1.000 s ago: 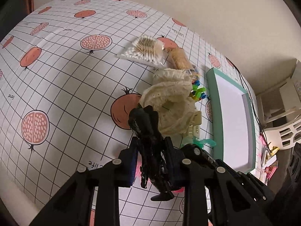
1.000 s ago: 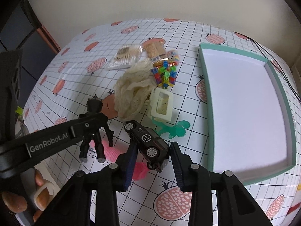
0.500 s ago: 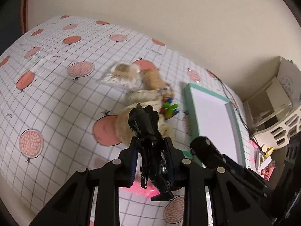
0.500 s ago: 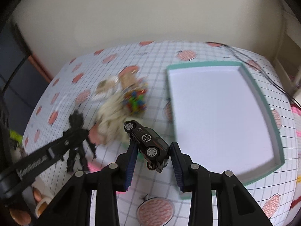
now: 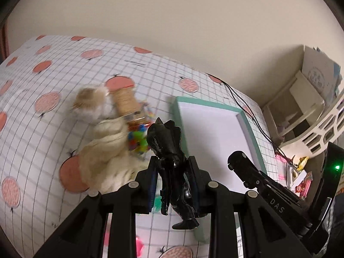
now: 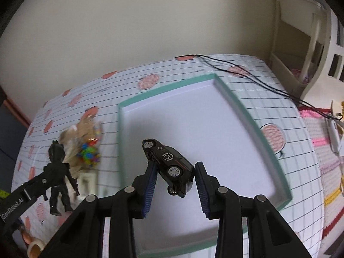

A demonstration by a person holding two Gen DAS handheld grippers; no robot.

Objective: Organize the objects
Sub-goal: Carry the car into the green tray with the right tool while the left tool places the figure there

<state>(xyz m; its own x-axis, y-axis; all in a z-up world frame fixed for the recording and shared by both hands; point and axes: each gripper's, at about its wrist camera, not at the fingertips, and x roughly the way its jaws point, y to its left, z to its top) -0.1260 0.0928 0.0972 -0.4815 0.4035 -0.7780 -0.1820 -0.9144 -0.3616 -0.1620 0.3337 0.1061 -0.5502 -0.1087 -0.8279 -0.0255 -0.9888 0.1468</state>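
Toy car (image 6: pixel 169 165) possibly slipping: we are gripping it tilted in right hand-held gripper (image 6: pixel 175 185) over tray (image 6: pixel 238 104); left hand-held gripper (image 5: pixel 174 185) clamping black figure (image 5: pixel 169 161).

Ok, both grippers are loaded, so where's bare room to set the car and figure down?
The white floor of the teal tray is bare from rim to rim. Left of it is crowded: cream cloth, colourful beads. Toy car already hangs over the tray; black figure nears it.

My bench (image 6: pixel 258 90) wears a white grid cloth printed with pink fruit. On it lies a shallow teal-rimmed tray (image 6: pixel 240 105) with a white floor, a black cable (image 6: pixel 247 75) trailing past its far corner. Left of the tray sits a blurred heap: cream fabric (image 5: pixel 105 150), colourful small bits (image 5: pixel 137 139), a tan roll (image 5: pixel 125 101).
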